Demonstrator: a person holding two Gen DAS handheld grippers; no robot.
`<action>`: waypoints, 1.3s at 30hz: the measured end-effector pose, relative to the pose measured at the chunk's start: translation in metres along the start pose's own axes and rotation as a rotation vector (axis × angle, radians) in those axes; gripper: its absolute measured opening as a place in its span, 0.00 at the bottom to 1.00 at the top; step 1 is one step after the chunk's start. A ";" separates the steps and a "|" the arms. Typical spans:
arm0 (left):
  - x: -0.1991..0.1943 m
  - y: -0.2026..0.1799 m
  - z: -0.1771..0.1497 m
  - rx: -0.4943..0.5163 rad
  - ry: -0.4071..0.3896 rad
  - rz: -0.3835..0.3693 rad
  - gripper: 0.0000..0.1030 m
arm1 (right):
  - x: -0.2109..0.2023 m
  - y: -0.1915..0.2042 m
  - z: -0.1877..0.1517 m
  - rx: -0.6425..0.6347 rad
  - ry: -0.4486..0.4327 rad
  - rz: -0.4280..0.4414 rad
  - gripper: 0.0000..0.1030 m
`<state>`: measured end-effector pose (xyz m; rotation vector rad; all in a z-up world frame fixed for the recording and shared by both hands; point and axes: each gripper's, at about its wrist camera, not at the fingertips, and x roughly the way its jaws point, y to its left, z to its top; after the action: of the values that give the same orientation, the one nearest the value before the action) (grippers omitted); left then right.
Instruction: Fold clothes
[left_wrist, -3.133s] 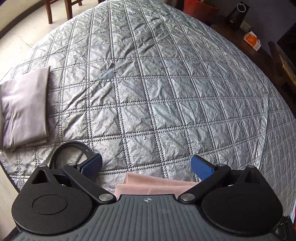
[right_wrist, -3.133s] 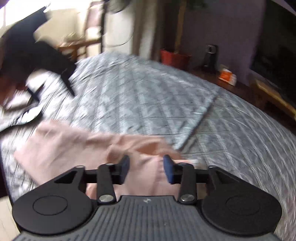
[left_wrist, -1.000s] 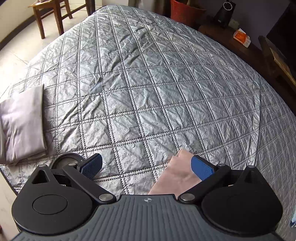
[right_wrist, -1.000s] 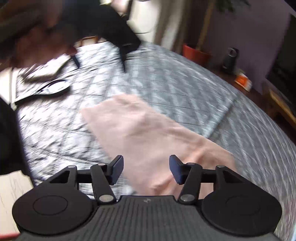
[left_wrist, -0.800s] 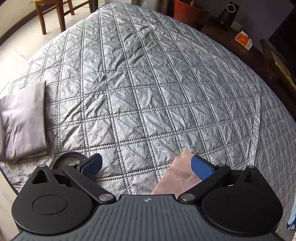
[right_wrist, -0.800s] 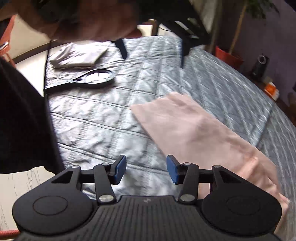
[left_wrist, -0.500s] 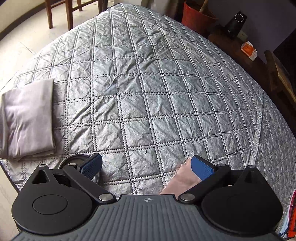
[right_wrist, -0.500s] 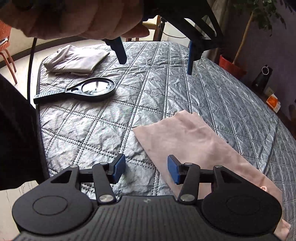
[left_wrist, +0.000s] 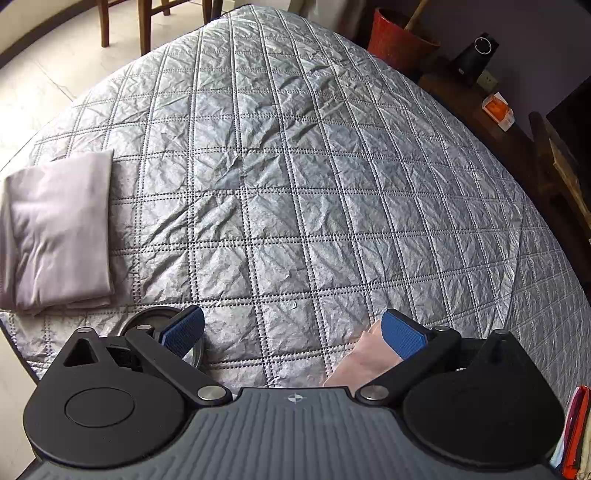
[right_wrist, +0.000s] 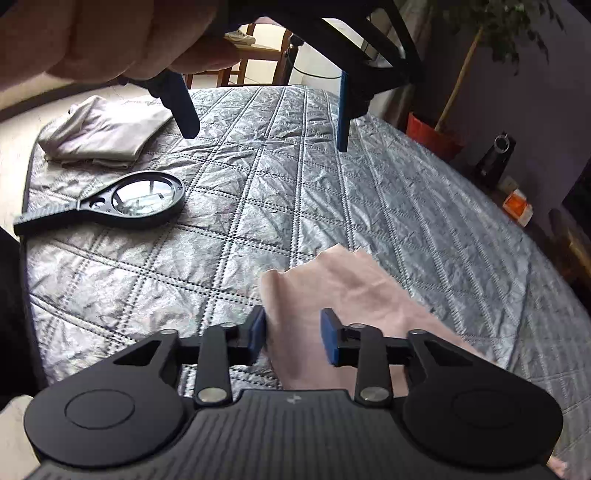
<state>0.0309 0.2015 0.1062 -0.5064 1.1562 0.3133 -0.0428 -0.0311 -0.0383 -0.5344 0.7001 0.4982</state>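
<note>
A flattened pink garment (right_wrist: 354, 295) lies on the grey quilted bed (right_wrist: 295, 192). My right gripper (right_wrist: 291, 336) sits low over the garment's near left corner. Its jaws are closing with that corner between them, and the pads are not pressing on the cloth. My left gripper (left_wrist: 293, 332) hovers wide open above the quilt (left_wrist: 277, 184) with nothing between its fingers. A tip of the pink garment (left_wrist: 364, 358) shows beside its right finger. In the right wrist view a hand (right_wrist: 110, 37) holds the left gripper (right_wrist: 264, 122) above the bed.
A folded grey garment (left_wrist: 55, 229) (right_wrist: 107, 129) rests near the bed's left edge. A black magnifying glass (right_wrist: 136, 199) lies beside it, partly under my left finger (left_wrist: 159, 317). A red pot (left_wrist: 399, 40), an orange box (left_wrist: 498, 110) and wooden chairs stand beyond the bed.
My right gripper swung left and came down onto the pink garment's near corner, and its jaws narrowed. The left gripper drifted a little, so less of the pink cloth shows in its view.
</note>
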 end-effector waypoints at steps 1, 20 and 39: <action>0.000 0.000 0.000 -0.001 0.001 -0.001 1.00 | 0.001 0.000 0.000 -0.016 -0.004 0.010 0.41; 0.010 -0.036 -0.018 0.072 0.034 -0.026 1.00 | -0.082 -0.144 -0.055 0.801 -0.169 0.015 0.03; 0.025 -0.119 -0.079 0.343 0.081 -0.040 1.00 | -0.149 -0.136 -0.184 1.416 -0.024 -0.129 0.04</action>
<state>0.0360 0.0587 0.0843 -0.2412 1.2457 0.0562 -0.1462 -0.2825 -0.0123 0.7538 0.8101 -0.1812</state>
